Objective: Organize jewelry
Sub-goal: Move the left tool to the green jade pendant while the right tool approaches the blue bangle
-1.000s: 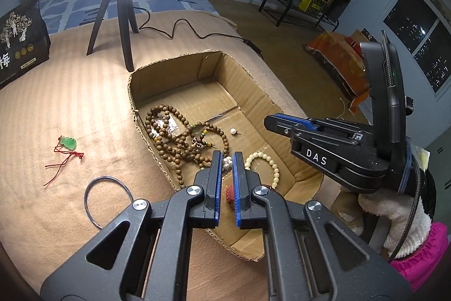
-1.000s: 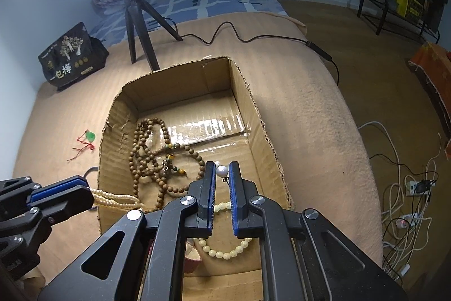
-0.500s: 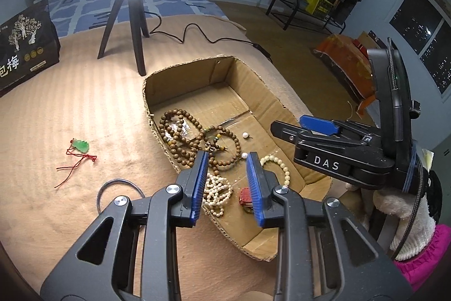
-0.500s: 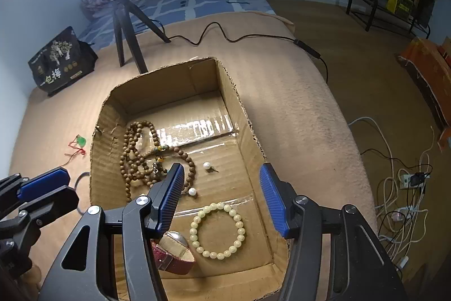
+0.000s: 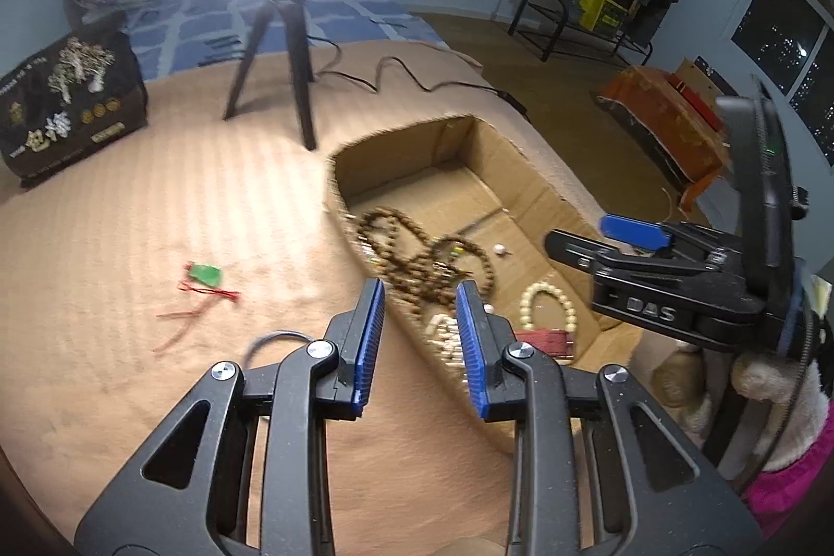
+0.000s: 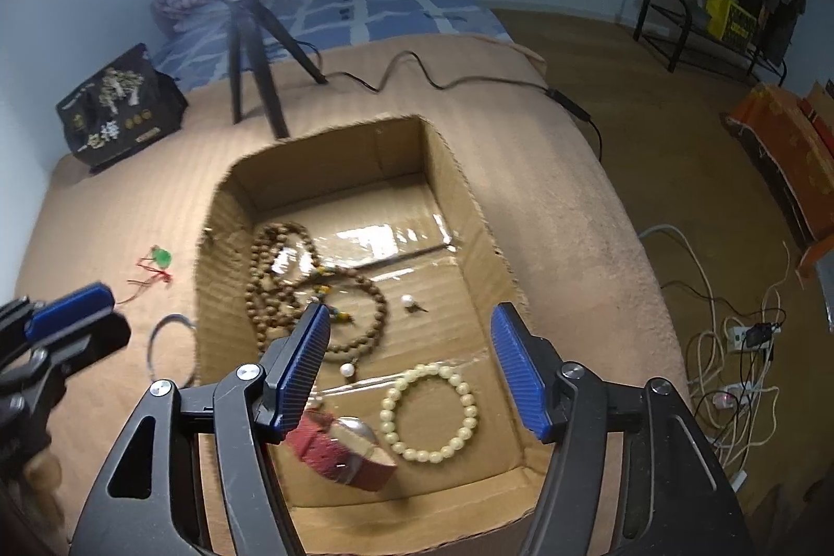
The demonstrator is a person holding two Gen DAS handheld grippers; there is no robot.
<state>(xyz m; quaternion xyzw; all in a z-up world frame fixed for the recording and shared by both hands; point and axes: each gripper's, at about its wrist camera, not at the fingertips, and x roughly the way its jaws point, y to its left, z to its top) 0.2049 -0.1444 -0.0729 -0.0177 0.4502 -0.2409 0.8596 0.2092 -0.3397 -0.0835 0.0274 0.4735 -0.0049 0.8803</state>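
An open cardboard box point(image 6: 458, 191) lies on the tan blanket. It holds a brown bead necklace point(image 6: 276, 274), a cream bead bracelet point(image 6: 417, 452), a red-strap watch point(image 6: 339, 446) and pearl earrings point(image 6: 407, 301). My right gripper point(image 6: 412, 368) is open and empty above the box's near end. My left gripper point(image 5: 421, 337) is open and empty over the box's left wall point(image 5: 339, 212). A green pendant on red cord point(image 5: 204, 275) and a thin dark bangle point(image 5: 266, 340) lie on the blanket left of the box.
A ring light on a black tripod point(image 6: 250, 50) stands behind the box, its cable point(image 6: 443, 84) trailing right. A black printed bag point(image 5: 68, 102) stands at the back left. Cables and a power strip point(image 6: 740, 347) lie on the floor to the right.
Both grippers opened and let go of jewelry into the box: the left dropped a cream bead string, the right a pearl earring. Both pulled back; the left swung left.
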